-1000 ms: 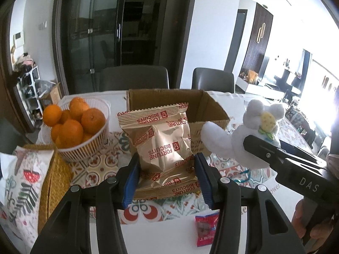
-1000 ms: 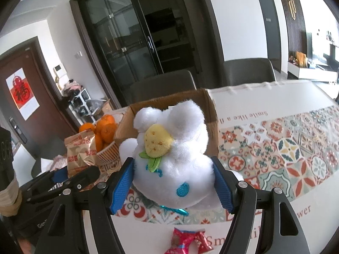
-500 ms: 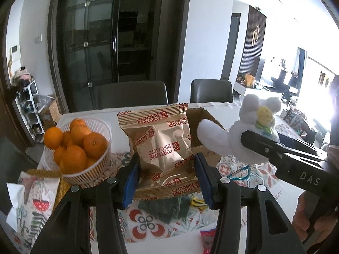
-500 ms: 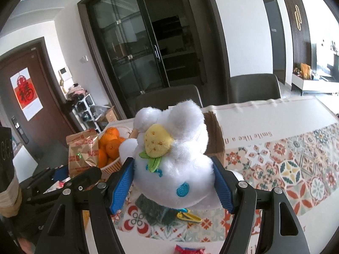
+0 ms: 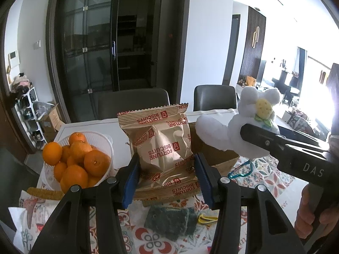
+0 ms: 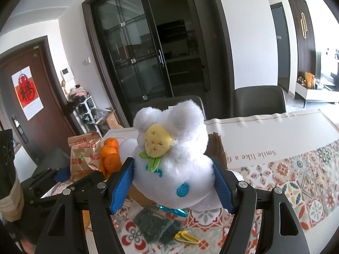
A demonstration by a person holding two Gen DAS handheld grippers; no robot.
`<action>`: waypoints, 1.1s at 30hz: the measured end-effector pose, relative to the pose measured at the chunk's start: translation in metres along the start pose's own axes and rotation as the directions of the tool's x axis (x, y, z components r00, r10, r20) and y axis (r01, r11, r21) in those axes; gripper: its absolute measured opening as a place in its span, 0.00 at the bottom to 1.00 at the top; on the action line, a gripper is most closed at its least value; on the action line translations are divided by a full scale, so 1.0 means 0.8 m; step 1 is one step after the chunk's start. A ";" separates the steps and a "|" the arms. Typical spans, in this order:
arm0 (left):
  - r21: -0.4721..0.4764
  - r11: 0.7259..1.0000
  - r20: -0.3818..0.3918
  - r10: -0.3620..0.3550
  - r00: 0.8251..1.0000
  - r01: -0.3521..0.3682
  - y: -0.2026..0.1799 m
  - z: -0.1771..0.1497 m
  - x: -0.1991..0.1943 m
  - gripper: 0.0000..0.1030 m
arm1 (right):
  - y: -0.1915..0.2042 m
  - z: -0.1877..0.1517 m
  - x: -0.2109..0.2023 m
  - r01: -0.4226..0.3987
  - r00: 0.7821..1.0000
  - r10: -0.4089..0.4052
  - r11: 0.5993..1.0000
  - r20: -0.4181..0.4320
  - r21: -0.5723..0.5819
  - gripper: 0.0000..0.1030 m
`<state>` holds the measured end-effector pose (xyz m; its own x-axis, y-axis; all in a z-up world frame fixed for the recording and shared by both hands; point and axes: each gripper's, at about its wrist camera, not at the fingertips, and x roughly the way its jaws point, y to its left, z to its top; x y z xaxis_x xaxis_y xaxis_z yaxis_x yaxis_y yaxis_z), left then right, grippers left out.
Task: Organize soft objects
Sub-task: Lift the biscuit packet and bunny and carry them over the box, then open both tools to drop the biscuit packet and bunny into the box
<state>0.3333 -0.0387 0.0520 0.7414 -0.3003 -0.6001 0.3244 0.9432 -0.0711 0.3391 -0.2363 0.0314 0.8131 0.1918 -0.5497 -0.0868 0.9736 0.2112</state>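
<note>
Left tongs (image 5: 167, 180) clamp a "FORTUNE BISCUITS" packet (image 5: 163, 148); right tongs (image 6: 172, 187) clamp a white plush toy (image 6: 171, 158).

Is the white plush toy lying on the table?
No, the plush toy is clamped between the right gripper pads, lifted above the table.
</note>
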 end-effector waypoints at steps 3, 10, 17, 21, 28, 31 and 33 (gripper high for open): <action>0.004 1.000 -0.005 0.003 1.000 -0.003 0.002 0.007 0.012 0.49 | -0.003 0.007 0.012 -0.001 1.000 0.001 1.000 -0.007 -0.002 0.69; 0.018 1.000 -0.023 0.017 1.000 -0.016 0.006 0.020 0.042 0.49 | -0.011 0.021 0.040 0.005 1.000 -0.005 1.000 -0.024 -0.007 0.69; 0.019 1.000 -0.062 0.024 0.998 -0.023 0.015 0.021 0.080 0.49 | -0.018 0.023 0.079 -0.013 0.996 0.013 1.000 -0.090 0.005 0.69; 0.018 1.000 -0.092 0.025 0.995 -0.024 0.019 0.021 0.105 0.49 | -0.023 0.020 0.105 -0.013 0.990 0.015 1.000 -0.141 0.017 0.69; 0.029 0.999 -0.150 0.020 0.988 -0.016 0.021 0.021 0.144 0.49 | -0.031 0.016 0.153 -0.017 0.972 0.026 0.999 -0.233 0.042 0.69; 0.031 1.000 -0.177 0.008 0.984 -0.002 0.019 0.018 0.157 0.49 | -0.037 0.012 0.170 -0.024 0.963 0.039 0.998 -0.266 0.059 0.70; 0.041 0.999 -0.187 0.008 0.982 0.000 0.017 0.016 0.163 0.50 | -0.040 0.009 0.180 -0.023 0.957 0.042 0.997 -0.288 0.070 0.72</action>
<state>0.4419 -0.0664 -0.0171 0.6211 -0.2612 -0.7390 0.3482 0.9366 -0.0384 0.4635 -0.2409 -0.0487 0.6082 0.2605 -0.7498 -0.0651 0.9578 0.2800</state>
